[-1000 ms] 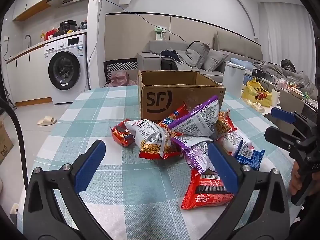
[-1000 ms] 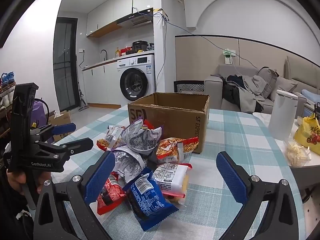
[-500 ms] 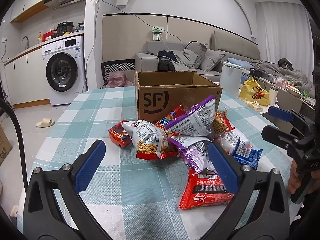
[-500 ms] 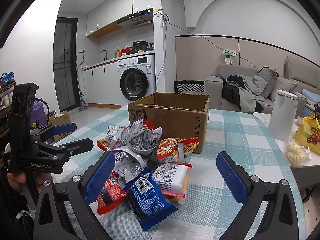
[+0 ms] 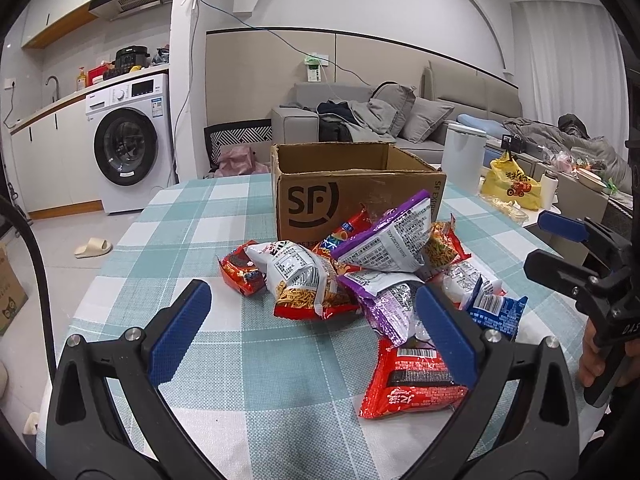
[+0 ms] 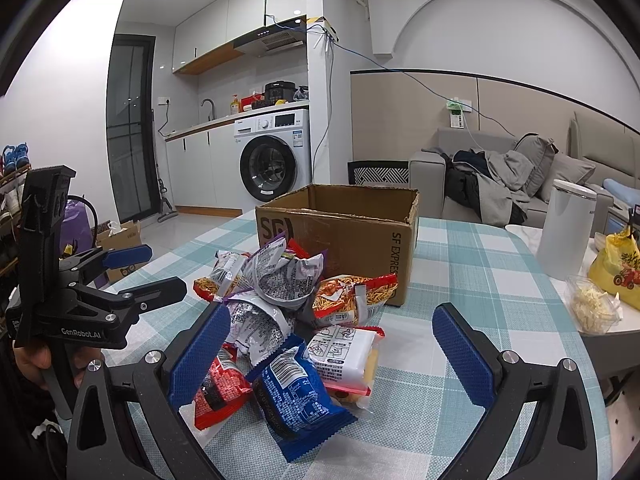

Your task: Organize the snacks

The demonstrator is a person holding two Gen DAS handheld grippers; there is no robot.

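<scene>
Both tongs (image 5: 312,328) (image 6: 332,348) spread wide, empty | snack pile (image 5: 376,268) between | cardboard box (image 5: 352,188) behind

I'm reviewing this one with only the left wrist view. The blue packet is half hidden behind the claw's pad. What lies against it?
Observer: A white packet printed with diagrams, yellow at one end, lies beside the blue packet and touches it.
Operator: Is the right claw holding anything?
Observer: No. The right claw is open and empty, and it frames the snack pile.
</scene>
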